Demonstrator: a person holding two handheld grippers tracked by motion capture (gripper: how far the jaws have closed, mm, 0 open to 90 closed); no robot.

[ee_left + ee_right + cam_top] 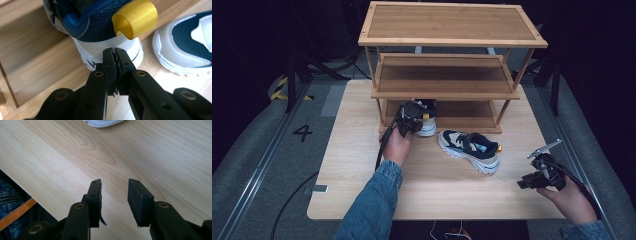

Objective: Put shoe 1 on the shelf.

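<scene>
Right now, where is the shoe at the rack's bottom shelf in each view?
High view: shoe left of centre, heel at the bottom shelf's front edge, beyond the left tool.
Left gripper view: top centre, yellow heel loop, just past the shut jaws.
Right gripper view: not in it.
Shared landmark: second shoe on the table.

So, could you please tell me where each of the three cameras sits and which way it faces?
High view: above the person's side, looking forward and down on the table, rack, both forearms and grippers.
Left gripper view: rides the left gripper; shut jaws at the heel of the shoe on the bottom shelf.
Right gripper view: rides the right gripper; open jaws over bare table.
Shared: high and left gripper views both show the second shoe on the table.
</scene>
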